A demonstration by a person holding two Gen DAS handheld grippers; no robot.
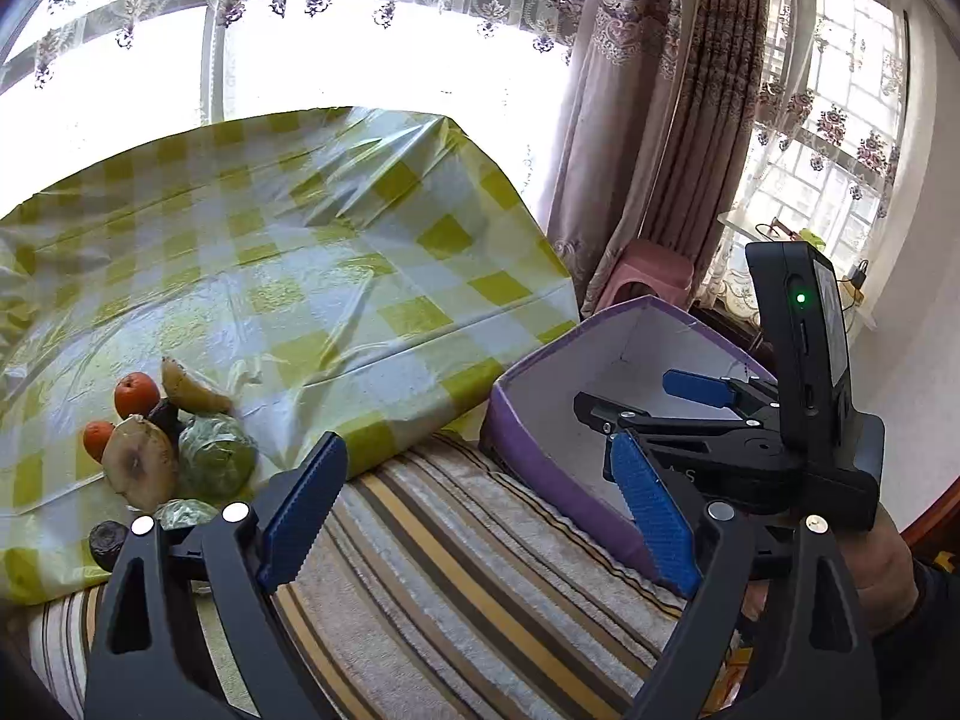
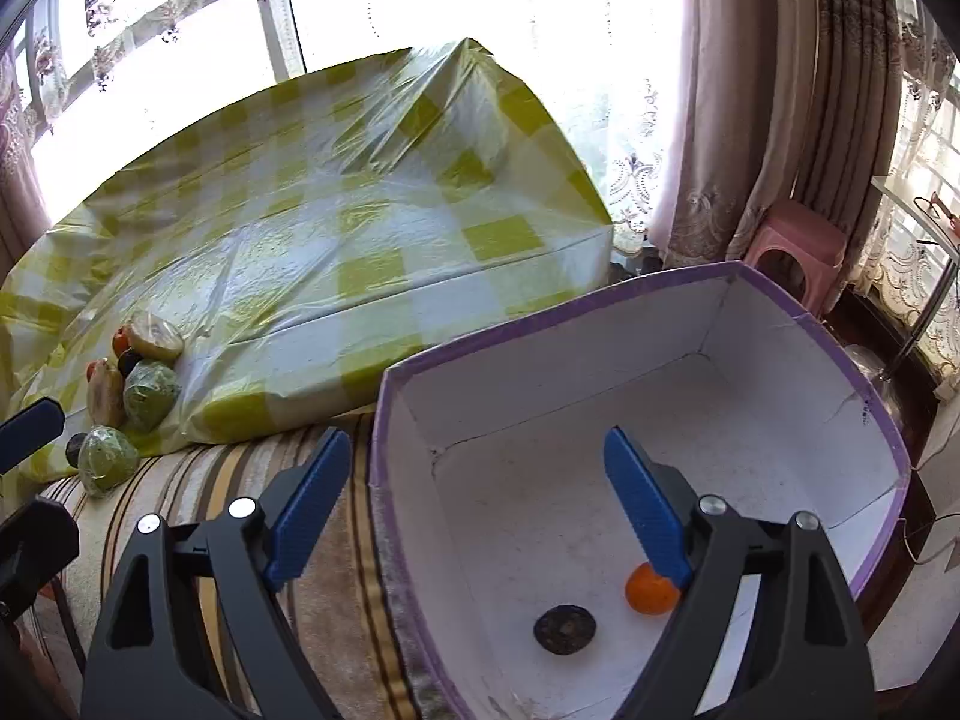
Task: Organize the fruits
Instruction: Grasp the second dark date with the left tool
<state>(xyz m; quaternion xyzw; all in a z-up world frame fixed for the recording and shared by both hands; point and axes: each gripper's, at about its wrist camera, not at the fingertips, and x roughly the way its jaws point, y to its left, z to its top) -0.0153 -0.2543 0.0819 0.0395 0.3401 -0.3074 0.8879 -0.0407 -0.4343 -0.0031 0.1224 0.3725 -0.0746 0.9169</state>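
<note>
The sorting is partly done, by my reading: an orange fruit [image 2: 651, 589] and a dark, flat round one [image 2: 564, 630] already lie in the purple-edged box [image 2: 798, 396], near its front wall, while the rest of the fruit pile [image 1: 165, 438] sits at the near-left edge of the yellow-checked plastic sheet [image 1: 288, 240], spilling toward the striped cover [image 1: 456, 570] below it. The right hand-held gripper [image 2: 474, 504] hangs over the box's left rim with its jaws wide apart and nothing between them — it reads as between a drop and the next fetch. The left hand-held gripper [image 1: 480, 498] is likewise spread and empty, pointing between pile and box. Next move, I judge: swing one gripper left to the pile and close on a single fruit — the plastic-wrapped green ones [image 1: 213, 456] may slip. No legible brand or label anywhere; faint letters on the other gripper's body are too small to read.
</note>
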